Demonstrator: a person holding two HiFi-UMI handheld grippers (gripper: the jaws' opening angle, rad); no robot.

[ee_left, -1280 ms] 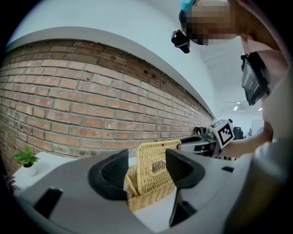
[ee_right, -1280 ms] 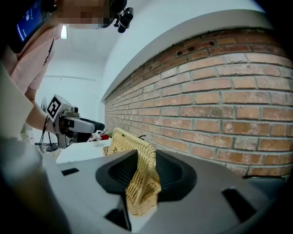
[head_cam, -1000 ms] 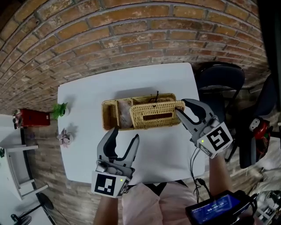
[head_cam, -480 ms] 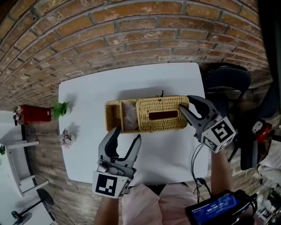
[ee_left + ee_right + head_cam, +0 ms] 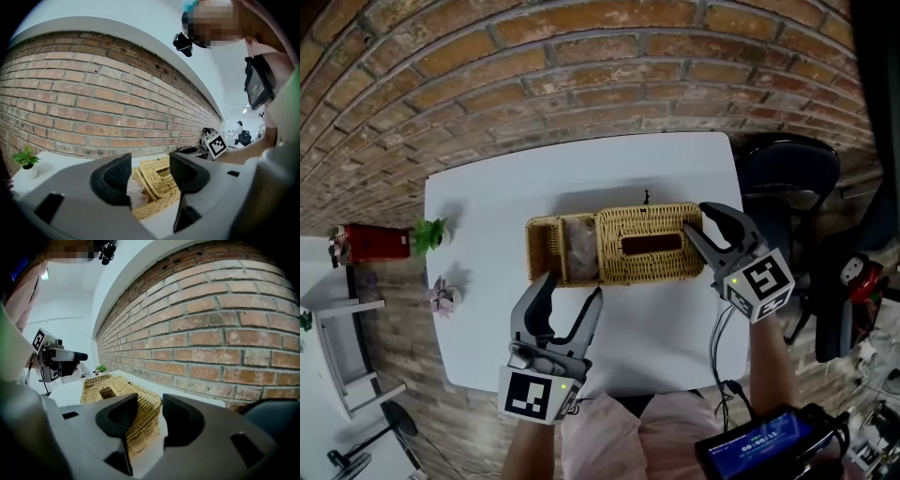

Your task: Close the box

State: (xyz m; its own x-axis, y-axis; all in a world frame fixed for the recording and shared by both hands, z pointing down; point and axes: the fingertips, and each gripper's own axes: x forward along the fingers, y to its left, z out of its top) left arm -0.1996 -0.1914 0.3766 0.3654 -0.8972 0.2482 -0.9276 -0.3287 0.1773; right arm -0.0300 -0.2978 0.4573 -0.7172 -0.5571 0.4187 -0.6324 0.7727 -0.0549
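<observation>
A woven wicker box lies across the middle of the white table. Its wicker lid, with a slot in the top, lies flat over the box's right two thirds. The left part stays uncovered and shows something pale inside. My right gripper is at the lid's right end, its jaws opening. In the right gripper view the lid's corner sits between them, with a gap on the right side. My left gripper hovers open and empty just in front of the box.
A small potted plant and a tiny pink flower stand at the table's left edge. Beyond that edge is a red object. A black chair stands right of the table, and a brick wall runs behind it.
The lid went from tilted, gripped at its right end, to lying flat on the box, shifted slightly right. The right gripper's jaws spread wider. The left gripper stayed put.
</observation>
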